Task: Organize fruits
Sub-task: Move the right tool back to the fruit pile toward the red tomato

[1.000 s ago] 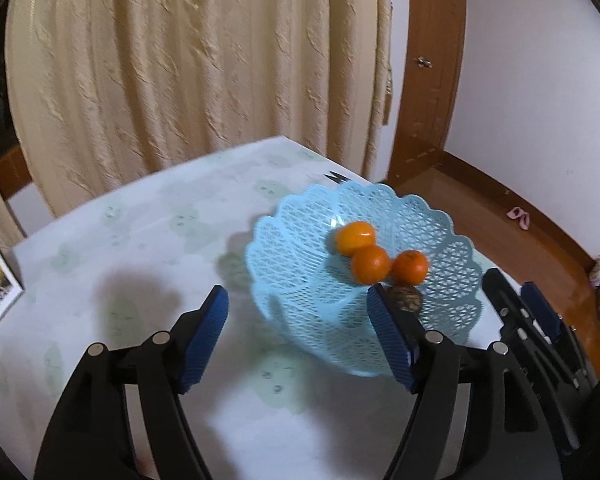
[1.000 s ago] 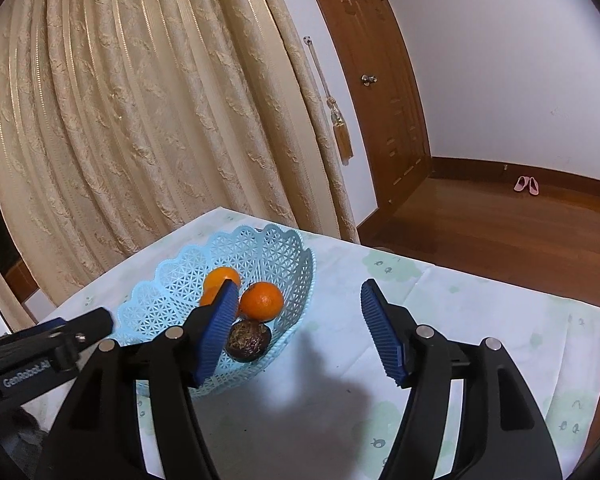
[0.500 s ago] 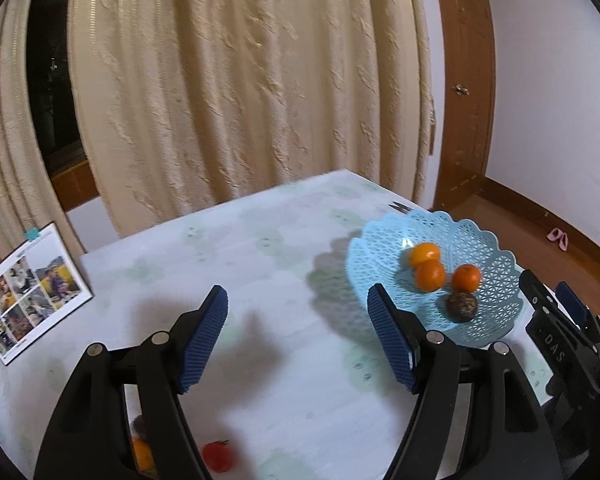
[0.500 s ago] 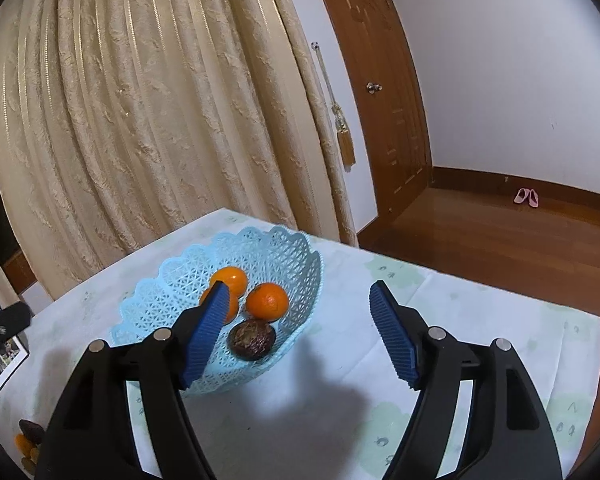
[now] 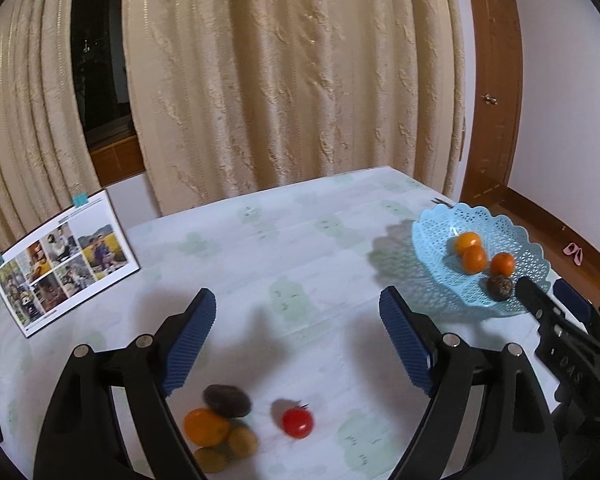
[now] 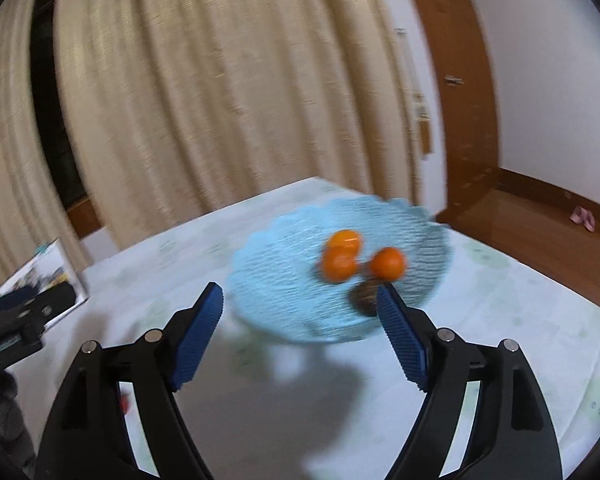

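The left gripper (image 5: 296,316) hangs over the table (image 5: 300,240) with its blue pads spread wide and nothing between them; its jaws have just been opening; below it, near the table's front edge, lies a loose heap of fruit: a red tomato (image 5: 297,423) a little apart to the right, an orange (image 5: 205,426), a dark round fruit (image 5: 227,400) touching the orange, and two small yellowish fruits (image 5: 242,441) beside them, all somewhat blurred. The blue basket (image 5: 428,240) stands well apart at the table's far right corner; it holds three oranges (image 5: 474,259) and one dark fruit (image 5: 499,288). A photo card (image 5: 64,268) stands propped at the left; a beige curtain (image 5: 292,80) hangs behind the table.

The right gripper (image 6: 300,308) is also released, its jaws having just been opening, with nothing grasped; its view is blurred; the basket (image 6: 276,280) lies just beyond its pads, with the oranges (image 6: 340,266) and the dark fruit (image 6: 366,298) inside, the dark one partly hidden behind the right pad.
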A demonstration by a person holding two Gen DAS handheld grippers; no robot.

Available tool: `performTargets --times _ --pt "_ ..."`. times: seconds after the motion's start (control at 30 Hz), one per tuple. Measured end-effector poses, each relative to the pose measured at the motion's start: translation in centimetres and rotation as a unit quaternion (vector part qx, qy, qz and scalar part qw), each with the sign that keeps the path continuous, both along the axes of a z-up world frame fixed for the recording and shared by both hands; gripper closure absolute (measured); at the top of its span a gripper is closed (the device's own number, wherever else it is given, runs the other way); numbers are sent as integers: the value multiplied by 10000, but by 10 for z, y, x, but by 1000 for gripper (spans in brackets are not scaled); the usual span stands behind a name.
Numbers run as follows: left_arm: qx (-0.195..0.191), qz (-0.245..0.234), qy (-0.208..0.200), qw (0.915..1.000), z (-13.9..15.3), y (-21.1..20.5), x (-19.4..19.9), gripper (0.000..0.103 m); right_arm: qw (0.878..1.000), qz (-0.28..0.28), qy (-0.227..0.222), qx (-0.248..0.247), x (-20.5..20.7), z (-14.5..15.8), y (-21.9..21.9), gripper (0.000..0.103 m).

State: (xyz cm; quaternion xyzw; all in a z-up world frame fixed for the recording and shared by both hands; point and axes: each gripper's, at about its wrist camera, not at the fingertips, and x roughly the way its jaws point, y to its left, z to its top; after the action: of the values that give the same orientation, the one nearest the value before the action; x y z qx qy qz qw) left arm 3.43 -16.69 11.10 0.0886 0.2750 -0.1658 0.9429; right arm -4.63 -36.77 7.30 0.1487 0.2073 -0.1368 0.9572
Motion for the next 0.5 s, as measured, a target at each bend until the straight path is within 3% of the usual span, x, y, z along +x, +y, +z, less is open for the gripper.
performTargets --times 0.5 --pt "109 486 81 9987 -13 69 -6 19 9838 1627 746 19 31 -12 87 22"
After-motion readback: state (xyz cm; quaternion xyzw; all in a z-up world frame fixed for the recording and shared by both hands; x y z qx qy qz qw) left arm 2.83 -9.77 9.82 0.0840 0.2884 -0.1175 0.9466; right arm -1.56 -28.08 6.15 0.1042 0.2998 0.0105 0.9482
